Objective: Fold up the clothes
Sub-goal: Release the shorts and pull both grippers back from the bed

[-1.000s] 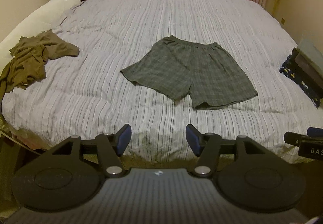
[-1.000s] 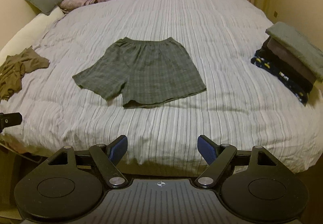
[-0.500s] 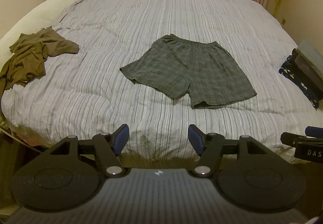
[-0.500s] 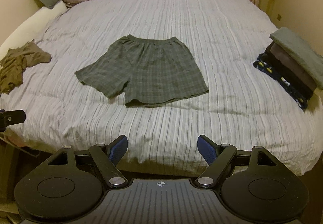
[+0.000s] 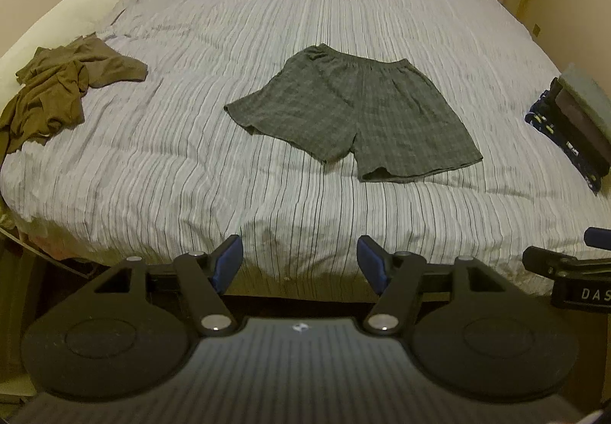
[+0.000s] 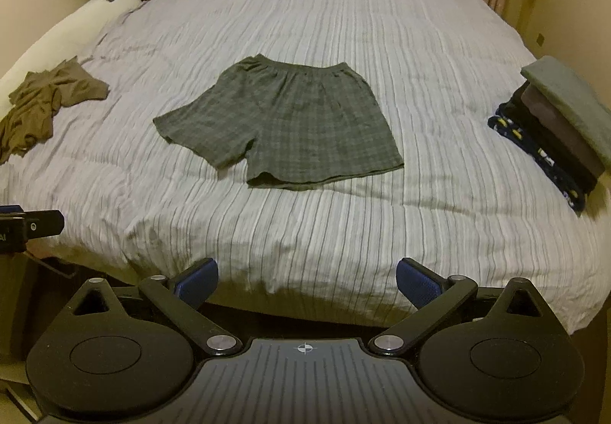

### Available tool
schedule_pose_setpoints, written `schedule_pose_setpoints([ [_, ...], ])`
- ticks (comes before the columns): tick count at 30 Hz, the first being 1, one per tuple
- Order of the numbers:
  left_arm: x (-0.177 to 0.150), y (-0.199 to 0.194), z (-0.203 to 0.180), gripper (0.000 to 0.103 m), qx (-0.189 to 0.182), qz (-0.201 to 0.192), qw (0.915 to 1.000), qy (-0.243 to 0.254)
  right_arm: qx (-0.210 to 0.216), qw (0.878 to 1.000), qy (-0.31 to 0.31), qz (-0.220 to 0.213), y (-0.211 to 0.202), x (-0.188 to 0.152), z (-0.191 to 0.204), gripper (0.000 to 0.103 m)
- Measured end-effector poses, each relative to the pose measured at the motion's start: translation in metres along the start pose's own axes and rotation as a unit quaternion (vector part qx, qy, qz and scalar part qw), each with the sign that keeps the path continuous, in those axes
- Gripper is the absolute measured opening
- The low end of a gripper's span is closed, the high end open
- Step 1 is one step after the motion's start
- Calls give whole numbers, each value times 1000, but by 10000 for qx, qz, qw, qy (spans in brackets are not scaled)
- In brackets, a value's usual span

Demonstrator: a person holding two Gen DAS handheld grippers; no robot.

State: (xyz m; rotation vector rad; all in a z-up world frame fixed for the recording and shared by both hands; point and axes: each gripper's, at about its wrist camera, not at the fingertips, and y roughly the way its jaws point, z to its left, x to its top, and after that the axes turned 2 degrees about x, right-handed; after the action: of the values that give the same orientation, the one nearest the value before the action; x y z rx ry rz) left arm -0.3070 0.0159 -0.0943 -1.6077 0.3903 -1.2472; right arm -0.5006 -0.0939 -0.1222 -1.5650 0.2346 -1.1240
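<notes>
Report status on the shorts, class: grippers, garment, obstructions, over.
Left gripper and right gripper open, empty, short of the bed. Plaid shorts flat, unfolded. Nothing between grippers and shorts.

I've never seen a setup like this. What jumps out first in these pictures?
A pair of dark plaid shorts lies spread flat in the middle of a big striped bed. A crumpled olive-brown garment sits at the left edge, and a neat stack of folded clothes at the right. In front, the left claw and right claw hang open, empty.
</notes>
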Motion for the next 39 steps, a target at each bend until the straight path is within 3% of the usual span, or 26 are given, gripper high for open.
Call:
schedule_pose_setpoints([
  [28, 2, 7, -14, 63, 3, 22, 10000, 73, -38, 9999, -92, -123, -3, 6, -8, 102],
  [39, 43, 37, -6, 63, -152, -17, 9996, 228, -185, 9997, 56, -146, 20, 43, -1, 102],
])
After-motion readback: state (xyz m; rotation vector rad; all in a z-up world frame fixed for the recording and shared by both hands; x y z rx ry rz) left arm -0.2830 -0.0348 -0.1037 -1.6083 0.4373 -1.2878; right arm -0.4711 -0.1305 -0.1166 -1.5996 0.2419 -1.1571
